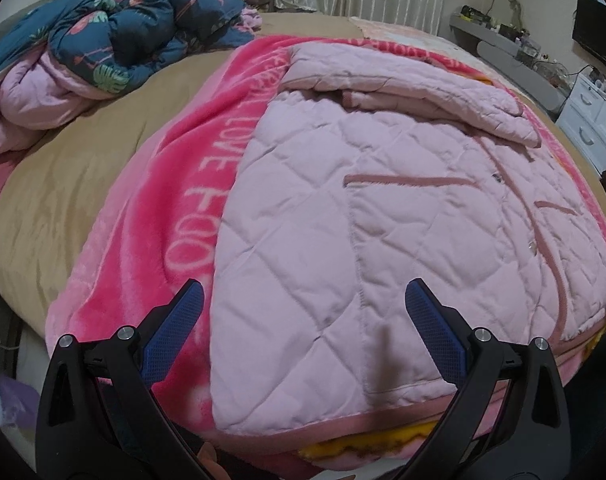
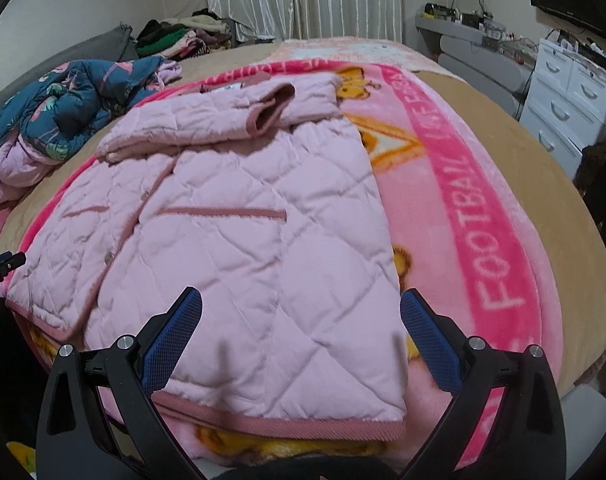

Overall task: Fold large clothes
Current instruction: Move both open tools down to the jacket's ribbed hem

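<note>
Left hand-held gripper (image 1: 303, 312) released, fingers spread wide, hovering over the near hem of the jacket (image 1: 383, 216). Right hand-held gripper (image 2: 301, 320) likewise released, poised above the hem at the other side. Pink quilted jacket flat on a pink blanket (image 2: 483, 208) on the bed (image 1: 63, 184), sleeves folded across the top. Crumpled quilt (image 1: 115, 28) well apart, toward the far left.
</note>
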`<act>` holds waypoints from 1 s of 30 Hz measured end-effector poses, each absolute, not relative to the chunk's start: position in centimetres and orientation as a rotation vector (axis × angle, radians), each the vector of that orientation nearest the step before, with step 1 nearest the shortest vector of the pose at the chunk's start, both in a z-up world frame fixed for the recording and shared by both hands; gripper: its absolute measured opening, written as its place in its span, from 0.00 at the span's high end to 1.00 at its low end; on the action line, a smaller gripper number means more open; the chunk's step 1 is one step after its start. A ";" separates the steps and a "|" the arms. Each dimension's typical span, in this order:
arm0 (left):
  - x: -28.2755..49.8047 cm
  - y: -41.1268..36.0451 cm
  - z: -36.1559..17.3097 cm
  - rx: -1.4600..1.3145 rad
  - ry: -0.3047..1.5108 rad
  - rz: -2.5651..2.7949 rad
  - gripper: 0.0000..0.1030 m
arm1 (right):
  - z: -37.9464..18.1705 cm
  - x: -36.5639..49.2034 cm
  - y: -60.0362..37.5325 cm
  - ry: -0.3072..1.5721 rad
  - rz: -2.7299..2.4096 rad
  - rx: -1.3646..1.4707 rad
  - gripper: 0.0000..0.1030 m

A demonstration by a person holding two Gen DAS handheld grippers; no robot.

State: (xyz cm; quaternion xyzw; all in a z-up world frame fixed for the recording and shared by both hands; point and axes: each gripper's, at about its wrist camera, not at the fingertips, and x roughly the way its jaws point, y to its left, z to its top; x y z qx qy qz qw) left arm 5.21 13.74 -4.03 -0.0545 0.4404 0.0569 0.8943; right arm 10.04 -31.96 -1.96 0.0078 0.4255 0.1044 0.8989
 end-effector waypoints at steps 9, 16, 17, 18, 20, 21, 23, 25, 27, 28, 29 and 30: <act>4.9 14.5 -5.0 -0.120 0.939 0.125 0.08 | -3.3 10.0 -33.0 0.954 0.221 0.013 0.04; 5.3 14.5 -6.2 -0.130 0.974 0.115 0.08 | -4.4 10.1 -33.6 1.029 0.232 0.020 0.04; 5.3 14.5 -6.5 -0.132 0.981 0.110 0.08 | -4.5 10.1 -33.7 1.042 0.234 0.016 0.04; 5.4 14.5 -6.6 -0.134 0.985 0.107 0.08 | -4.7 10.2 -33.8 1.053 0.235 0.009 0.04; 5.5 14.4 -6.9 -0.136 0.993 0.100 0.08 | -5.0 10.1 -33.9 1.073 0.242 0.003 0.04; 5.5 14.4 -7.0 -0.136 0.995 0.100 0.08 | -5.2 10.2 -34.0 1.087 0.248 0.001 0.04; 5.5 14.5 -7.2 -0.144 0.999 0.094 0.08 | -5.5 10.3 -34.1 1.106 0.245 -0.010 0.04; 5.6 14.5 -7.3 -0.149 1.002 0.091 0.08 | -5.8 10.3 -34.2 1.119 0.250 -0.012 0.04; 5.6 14.5 -7.5 -0.154 1.006 0.086 0.08 | -6.0 10.4 -34.3 1.129 0.262 0.003 0.04; 5.6 14.5 -7.5 -0.157 1.008 0.083 0.08 | -6.1 10.5 -34.4 1.138 0.267 0.017 0.04; 5.6 14.5 -7.6 -0.161 1.011 0.078 0.08 | -6.2 10.6 -34.5 1.145 0.272 0.028 0.04; 5.6 14.5 -7.7 -0.167 1.014 0.072 0.08 | -6.4 10.7 -34.6 1.153 0.279 0.040 0.04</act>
